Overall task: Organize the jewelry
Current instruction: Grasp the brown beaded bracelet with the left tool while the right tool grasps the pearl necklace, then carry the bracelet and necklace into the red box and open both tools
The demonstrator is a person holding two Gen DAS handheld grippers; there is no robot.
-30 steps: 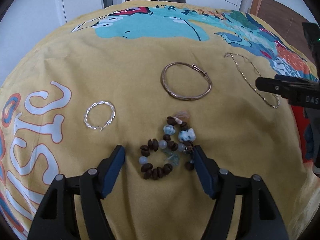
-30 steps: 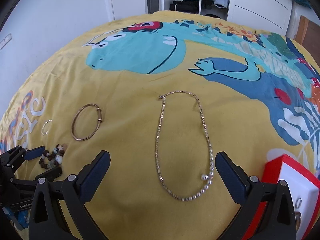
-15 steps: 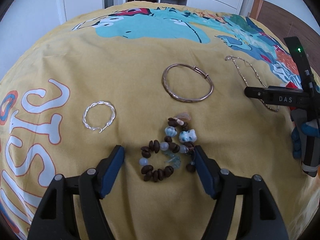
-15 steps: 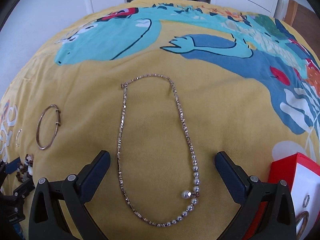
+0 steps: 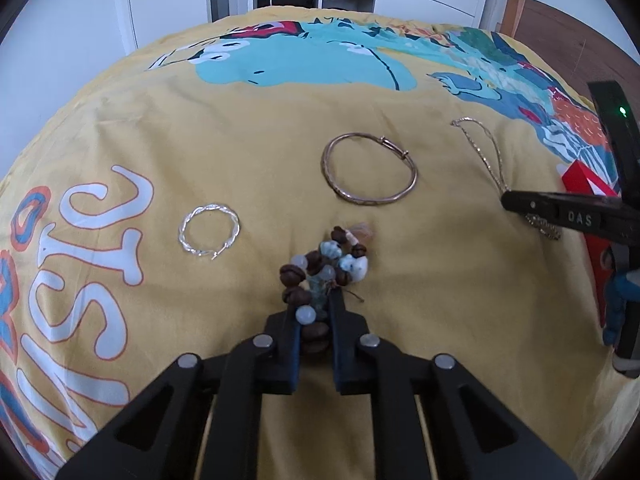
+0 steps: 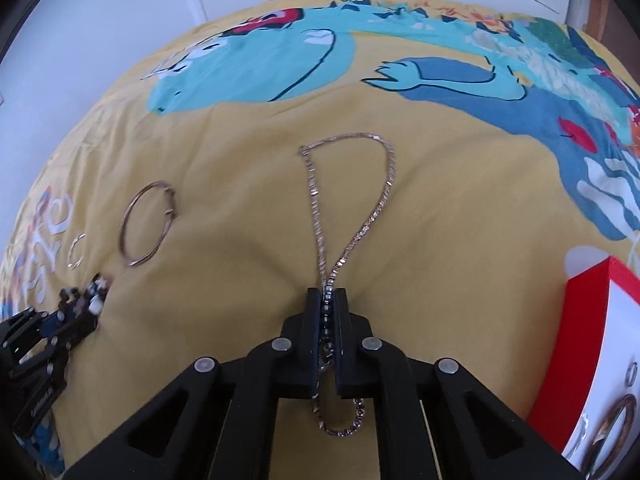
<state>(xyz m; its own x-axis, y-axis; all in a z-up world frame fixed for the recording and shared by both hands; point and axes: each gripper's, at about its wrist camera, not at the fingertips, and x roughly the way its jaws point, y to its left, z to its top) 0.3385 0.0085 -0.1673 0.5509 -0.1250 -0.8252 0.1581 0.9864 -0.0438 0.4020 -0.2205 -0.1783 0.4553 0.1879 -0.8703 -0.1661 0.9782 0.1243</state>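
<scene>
my left tongs (image 5: 314,312) clench the brown-and-blue beaded bracelet (image 5: 326,266) at lower centre of the yellow bed cover (image 5: 240,152); my right tongs (image 6: 327,300) clench the thin silver chain necklace (image 6: 352,192) at centre.

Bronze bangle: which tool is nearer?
Left. The left tool, shut on the bead bracelet, sits just short of the bangle; the right tool grips the necklace farther away.
</scene>
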